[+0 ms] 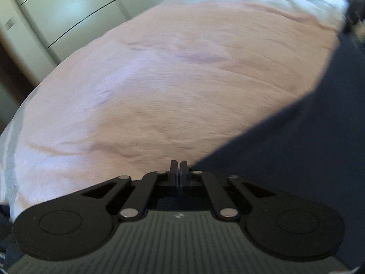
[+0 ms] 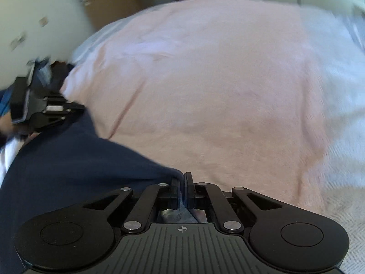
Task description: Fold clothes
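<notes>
- Both views are smeared by motion blur, so the weave and fine creases of the cloth are hard to make out.
- The navy garment point(image 1: 296, 159) is cut off at the right and lower edges of the left wrist view; its full outline is not shown in either view.
- In the left wrist view, the left gripper point(image 1: 179, 167) is seen at lower centre with its jaws pressed together; the garment's edge meets the fingertips, but whether cloth is pinched between them cannot be told.
- In the right wrist view, the right gripper point(image 2: 182, 182) is closed on a bunched corner of the navy garment point(image 2: 68, 159), which spreads across the lower left of the frame.
- Only the right wrist view shows the other tool: the left gripper point(image 2: 75, 109) is seen at middle left, at the garment's far edge, with part of a hand behind it.
- A pink blanket point(image 1: 171, 80) on the bed fills the centre of both views; a white textured bedspread point(image 2: 337, 91) is seen at the right of the right wrist view only.
- Pale wardrobe doors point(image 1: 68, 6) are seen at upper left in the left wrist view.
</notes>
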The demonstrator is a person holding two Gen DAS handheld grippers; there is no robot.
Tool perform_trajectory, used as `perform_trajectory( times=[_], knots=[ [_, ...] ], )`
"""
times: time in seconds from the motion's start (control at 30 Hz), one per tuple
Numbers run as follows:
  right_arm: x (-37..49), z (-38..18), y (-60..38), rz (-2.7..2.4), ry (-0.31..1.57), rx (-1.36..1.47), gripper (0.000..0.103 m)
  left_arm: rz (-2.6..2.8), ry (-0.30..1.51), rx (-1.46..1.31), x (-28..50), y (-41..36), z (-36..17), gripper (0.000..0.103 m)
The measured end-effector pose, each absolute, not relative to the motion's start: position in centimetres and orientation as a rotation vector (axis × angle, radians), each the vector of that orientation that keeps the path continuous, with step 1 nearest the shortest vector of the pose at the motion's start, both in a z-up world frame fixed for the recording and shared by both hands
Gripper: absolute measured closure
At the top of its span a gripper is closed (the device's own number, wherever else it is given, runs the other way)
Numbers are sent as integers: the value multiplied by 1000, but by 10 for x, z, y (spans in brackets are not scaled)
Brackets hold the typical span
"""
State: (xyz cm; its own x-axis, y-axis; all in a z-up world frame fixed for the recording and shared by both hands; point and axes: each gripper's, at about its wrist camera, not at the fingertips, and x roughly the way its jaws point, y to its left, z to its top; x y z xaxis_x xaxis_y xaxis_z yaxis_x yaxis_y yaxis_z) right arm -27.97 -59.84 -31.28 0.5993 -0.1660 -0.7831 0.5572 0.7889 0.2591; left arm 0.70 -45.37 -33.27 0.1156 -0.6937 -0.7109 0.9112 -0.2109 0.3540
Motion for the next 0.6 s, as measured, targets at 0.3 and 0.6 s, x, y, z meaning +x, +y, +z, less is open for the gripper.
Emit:
perform_trajectory(
  times=[0.3,0.6],
  knots=[
    [-285,-298,-578,-570,825,441,69,-1659,369,892,24,-427,-306,63],
    [-207,-295,-541,-412,881,240,55,-1686,159,1155,-17,-441,-350,103]
  ],
)
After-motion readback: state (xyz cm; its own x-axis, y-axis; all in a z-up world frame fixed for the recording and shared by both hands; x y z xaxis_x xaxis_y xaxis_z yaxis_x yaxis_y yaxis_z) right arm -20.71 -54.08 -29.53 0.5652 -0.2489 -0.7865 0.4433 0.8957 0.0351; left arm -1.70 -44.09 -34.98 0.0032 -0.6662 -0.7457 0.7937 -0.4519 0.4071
